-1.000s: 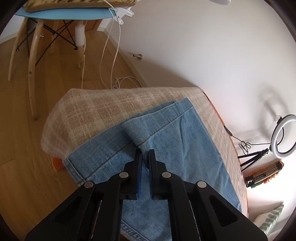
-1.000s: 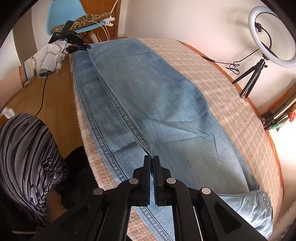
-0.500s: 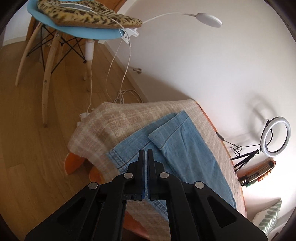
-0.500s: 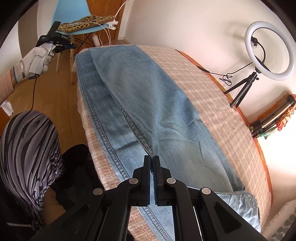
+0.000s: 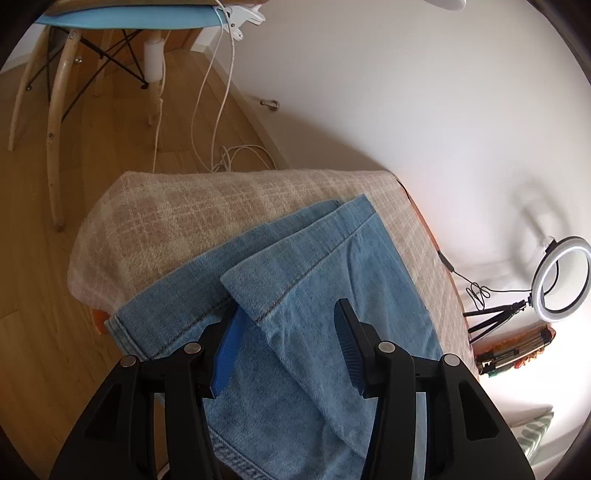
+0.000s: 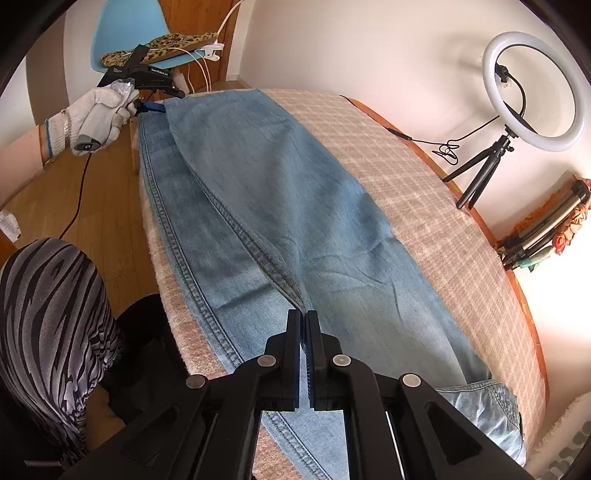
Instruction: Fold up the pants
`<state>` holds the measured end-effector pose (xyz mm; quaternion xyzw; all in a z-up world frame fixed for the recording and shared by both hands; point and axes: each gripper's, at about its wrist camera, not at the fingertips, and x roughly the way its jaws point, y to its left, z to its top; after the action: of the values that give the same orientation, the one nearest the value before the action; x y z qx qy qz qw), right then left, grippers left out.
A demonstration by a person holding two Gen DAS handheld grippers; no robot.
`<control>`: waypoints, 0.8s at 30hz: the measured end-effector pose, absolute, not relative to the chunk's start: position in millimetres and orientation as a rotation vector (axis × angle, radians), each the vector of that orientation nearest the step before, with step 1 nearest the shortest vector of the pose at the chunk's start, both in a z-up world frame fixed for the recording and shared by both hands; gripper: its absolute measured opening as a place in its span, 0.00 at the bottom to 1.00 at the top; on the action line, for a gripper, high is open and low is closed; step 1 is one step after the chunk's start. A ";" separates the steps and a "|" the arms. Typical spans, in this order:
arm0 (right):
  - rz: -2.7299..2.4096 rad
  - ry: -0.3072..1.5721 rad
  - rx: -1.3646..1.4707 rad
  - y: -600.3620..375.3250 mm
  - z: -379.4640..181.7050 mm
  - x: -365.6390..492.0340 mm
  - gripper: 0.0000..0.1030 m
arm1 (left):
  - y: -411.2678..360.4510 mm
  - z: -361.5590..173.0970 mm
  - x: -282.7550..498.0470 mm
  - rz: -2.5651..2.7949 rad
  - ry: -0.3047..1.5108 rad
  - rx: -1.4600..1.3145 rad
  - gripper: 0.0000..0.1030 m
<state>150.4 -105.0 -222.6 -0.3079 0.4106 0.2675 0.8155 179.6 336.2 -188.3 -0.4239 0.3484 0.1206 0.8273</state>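
Observation:
Light blue jeans [image 6: 258, 184] lie lengthwise on a table under a checked blanket [image 6: 424, 206], one leg folded over the other. My right gripper [image 6: 304, 314] is shut on the inseam fold near the crotch. At the far end a gloved hand [image 6: 99, 114] holds my left gripper [image 6: 162, 107] at the leg hems. In the left wrist view the left gripper [image 5: 288, 314] has its jaws opening. The corner of the upper hem of the jeans [image 5: 314, 266] sits between them, and the blue pads [image 5: 229, 343] stand clear of the cloth.
A ring light on a tripod [image 6: 532, 92] stands at the table's right edge by the wall, with folded tripods [image 6: 546, 232] beside it. A blue chair [image 5: 129, 18] and white cables [image 5: 229, 158] are on the wooden floor past the table end. A person's striped clothing [image 6: 48, 314] is at left.
The left gripper was shut, drew back from the table end half a second ago, then returned to the hems with its jaws apart. The right gripper stayed shut on the seam.

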 end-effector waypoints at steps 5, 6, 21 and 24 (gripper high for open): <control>0.550 0.875 -0.652 -103.9 -227.2 155.2 0.00 | 337.0 -183.9 194.2 0.258 0.740 -0.852 0.06; 0.545 0.873 -0.646 -103.8 -226.1 155.5 0.00 | 337.6 -177.4 193.1 0.255 0.721 -0.847 0.05; 0.593 0.901 -0.725 -91.9 -249.2 126.9 0.00 | 361.9 -205.0 106.2 0.284 0.685 -0.860 0.05; 0.600 0.910 -0.727 -96.1 -249.7 124.4 0.00 | 356.5 -207.4 107.7 0.289 0.681 -0.855 0.05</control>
<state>124.4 -96.1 -249.7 -0.3382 0.4232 0.2789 0.7929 107.7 356.5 -207.4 -0.4052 0.3226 0.1371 0.8443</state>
